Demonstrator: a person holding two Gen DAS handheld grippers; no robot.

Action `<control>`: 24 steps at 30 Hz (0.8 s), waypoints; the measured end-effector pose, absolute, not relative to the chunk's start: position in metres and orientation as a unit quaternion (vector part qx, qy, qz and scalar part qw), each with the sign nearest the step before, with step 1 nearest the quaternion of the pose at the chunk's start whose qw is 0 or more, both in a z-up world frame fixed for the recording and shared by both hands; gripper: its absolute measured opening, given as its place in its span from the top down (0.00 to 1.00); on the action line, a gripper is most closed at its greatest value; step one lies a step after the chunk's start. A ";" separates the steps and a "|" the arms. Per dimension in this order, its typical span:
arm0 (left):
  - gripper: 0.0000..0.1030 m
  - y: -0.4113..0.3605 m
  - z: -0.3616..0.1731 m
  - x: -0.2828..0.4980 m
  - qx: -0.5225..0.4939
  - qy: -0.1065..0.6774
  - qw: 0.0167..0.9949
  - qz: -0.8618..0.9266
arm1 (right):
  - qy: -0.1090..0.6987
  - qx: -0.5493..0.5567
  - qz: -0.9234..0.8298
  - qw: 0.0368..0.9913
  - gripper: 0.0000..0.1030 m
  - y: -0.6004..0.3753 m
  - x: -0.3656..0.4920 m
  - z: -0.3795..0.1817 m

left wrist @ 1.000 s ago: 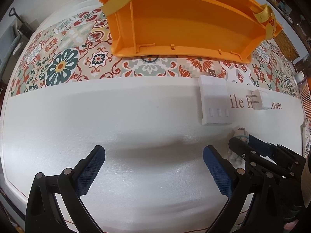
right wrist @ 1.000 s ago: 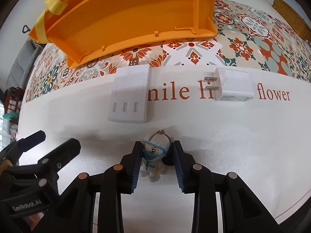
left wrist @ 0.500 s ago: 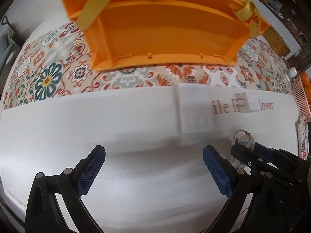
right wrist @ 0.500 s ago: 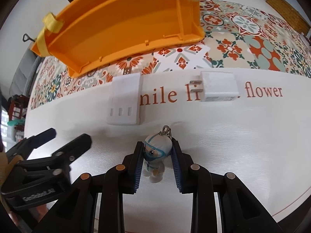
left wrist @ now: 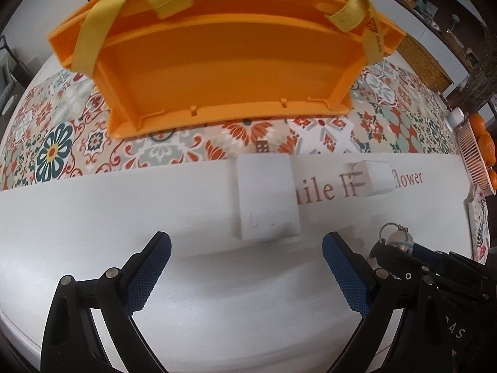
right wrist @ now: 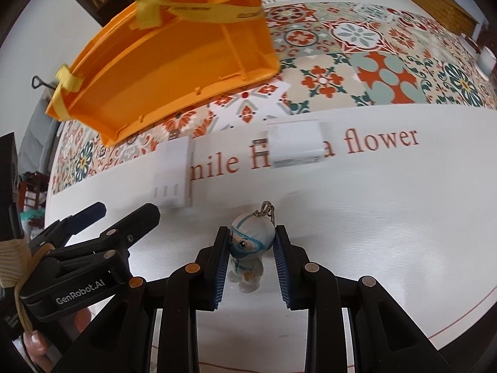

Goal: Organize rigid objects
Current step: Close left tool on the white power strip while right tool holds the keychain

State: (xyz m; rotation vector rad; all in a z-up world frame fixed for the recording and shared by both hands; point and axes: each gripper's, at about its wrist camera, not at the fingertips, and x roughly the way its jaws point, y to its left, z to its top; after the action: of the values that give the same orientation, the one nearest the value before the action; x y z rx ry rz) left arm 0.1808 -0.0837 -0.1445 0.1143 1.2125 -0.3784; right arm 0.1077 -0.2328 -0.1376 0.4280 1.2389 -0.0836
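My right gripper (right wrist: 252, 236) is shut on a small white figurine keychain (right wrist: 250, 247) and holds it above the white table; the figurine also shows in the left wrist view (left wrist: 399, 242). My left gripper (left wrist: 247, 248) is open and empty, just in front of a flat white power adapter (left wrist: 265, 199), which also shows in the right wrist view (right wrist: 172, 174). A white plug charger (right wrist: 295, 147) lies to its right, also in the left wrist view (left wrist: 374, 177). An orange divided box (left wrist: 223, 62) with yellow straps stands behind them (right wrist: 174, 62).
The table has a patterned tile cloth (right wrist: 372, 71) beyond the white strip with red lettering. A rack with oranges (left wrist: 480, 152) sits at the far right edge. A white cup (right wrist: 486, 60) stands at the back right.
Both grippers have risen and moved forward toward the orange box. The right gripper has lifted the figurine off the table. The left gripper has drawn closer to the flat adapter.
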 end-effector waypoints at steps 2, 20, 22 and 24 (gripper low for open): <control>0.04 -0.088 -0.144 0.182 0.051 0.559 0.808 -0.179 | 0.574 0.199 -0.039 0.793 0.72 -0.237 0.107 -0.138; 0.34 -0.121 -0.175 0.188 0.077 0.522 0.832 -0.168 | 0.572 0.194 -0.038 0.796 0.72 -0.263 0.108 -0.155; 0.37 -0.122 -0.178 0.188 0.077 0.522 0.832 -0.170 | 0.570 0.191 -0.039 0.798 0.72 -0.263 0.109 -0.156; 0.43 -0.124 -0.180 0.188 0.082 0.520 0.833 -0.170 | 0.569 0.189 -0.040 0.799 0.72 -0.263 0.110 -0.157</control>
State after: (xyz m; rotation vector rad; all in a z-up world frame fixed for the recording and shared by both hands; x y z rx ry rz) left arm 0.1884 -0.1243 -0.1801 0.1743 1.1024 -0.3613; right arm 0.1096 -0.2628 -0.1574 0.4063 1.2211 -0.0854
